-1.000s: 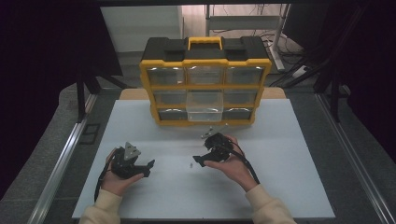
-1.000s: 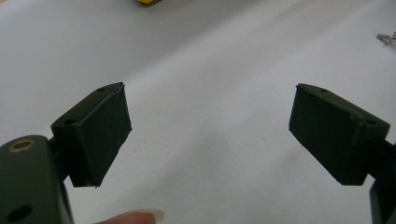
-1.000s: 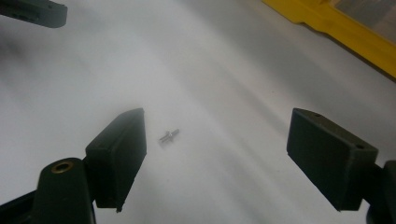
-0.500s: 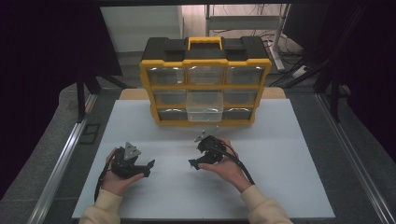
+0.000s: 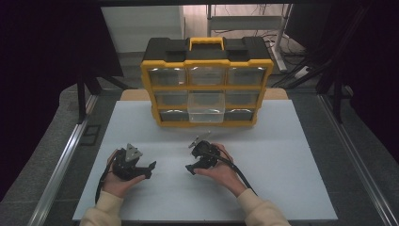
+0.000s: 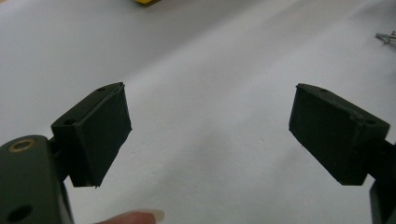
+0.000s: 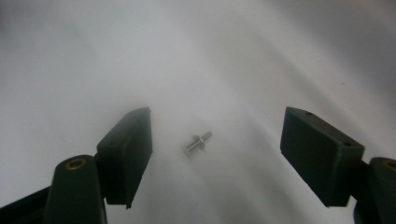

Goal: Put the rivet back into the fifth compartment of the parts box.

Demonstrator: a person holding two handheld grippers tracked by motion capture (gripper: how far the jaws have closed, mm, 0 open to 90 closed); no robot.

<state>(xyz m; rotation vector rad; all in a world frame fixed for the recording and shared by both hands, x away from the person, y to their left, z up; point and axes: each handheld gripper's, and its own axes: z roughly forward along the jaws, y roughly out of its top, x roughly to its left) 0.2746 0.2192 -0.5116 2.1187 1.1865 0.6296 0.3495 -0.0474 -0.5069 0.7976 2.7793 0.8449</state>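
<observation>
While poised over the screw (image 7: 198, 142), right gripper (image 7: 215, 149) gaping, jaws just narrowing a little, nothing pinched.
Lying on the white table (image 5: 282, 155) between those jaws, seemingly untouched; left gripper (image 6: 210, 133) spread wide too, holding nothing, near the table's front.

A small silvery screw (image 7: 198, 142) lies on its side on the white table top (image 5: 282, 160), bare surface all round it. It is short, with a collar or washer ringing the shank about midway, so it reads as two stubby lengths joined at a raised band (the metal catches a dull shine). In the right gripper view it rests at a slant, one end pointing up and to the right, the other down and to the left. It sits between the two black jaws there, nearer the left-hand one, touching neither. From the left gripper view it shows at the far right edge (image 6: 385, 36), small and blurred.
</observation>
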